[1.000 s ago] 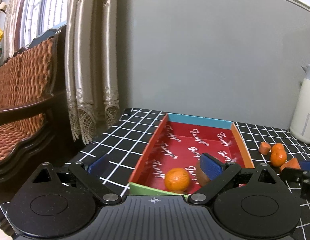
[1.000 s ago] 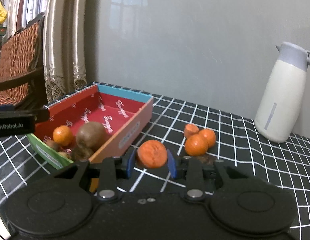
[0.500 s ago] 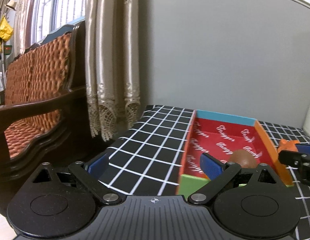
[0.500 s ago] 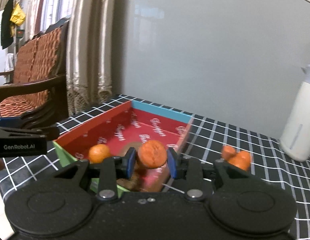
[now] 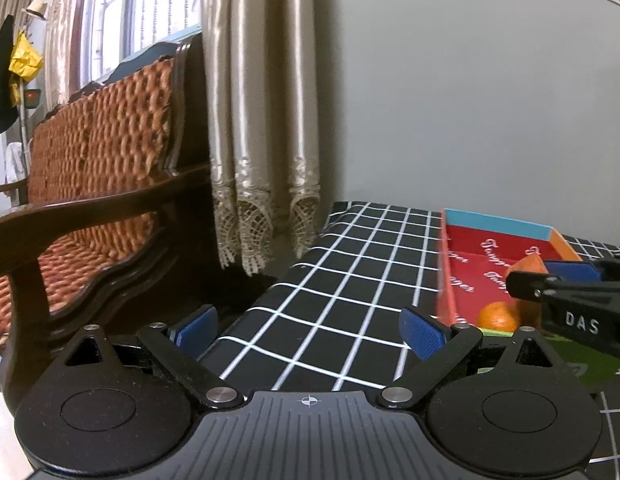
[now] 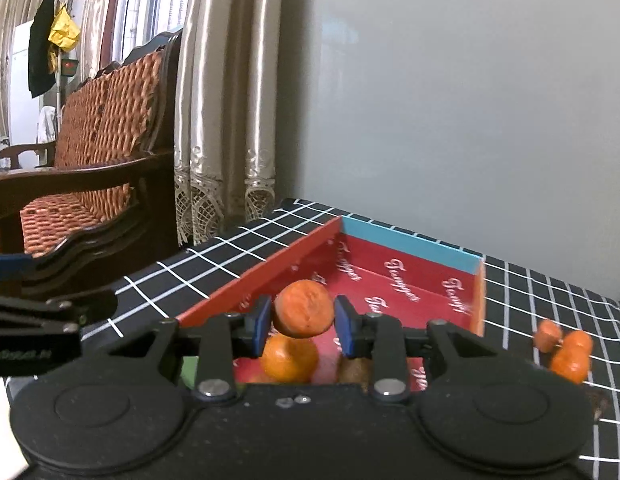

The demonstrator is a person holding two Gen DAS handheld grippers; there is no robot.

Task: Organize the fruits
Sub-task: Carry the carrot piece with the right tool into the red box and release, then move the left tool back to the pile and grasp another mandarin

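Since a second ago the right gripper (image 6: 302, 325) had moved from the table to above the red tray (image 6: 410, 252), clamped on a tangerine (image 6: 303, 309), while the left gripper (image 5: 307, 328) had swung away over the checked cloth (image 5: 350, 280), jaws wide and empty; the tray floor read "Tanyyer", roughly.

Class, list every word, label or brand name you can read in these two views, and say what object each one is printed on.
"DAS": white letters on the right gripper, seen in the left wrist view.
"Tanger" or similar: white script repeated over the red floor of the tray; the exact spelling is uncertain.
White lettering on the left gripper in the right wrist view: too blurred to read.
The held orange fruit and the other fruits carry no text.
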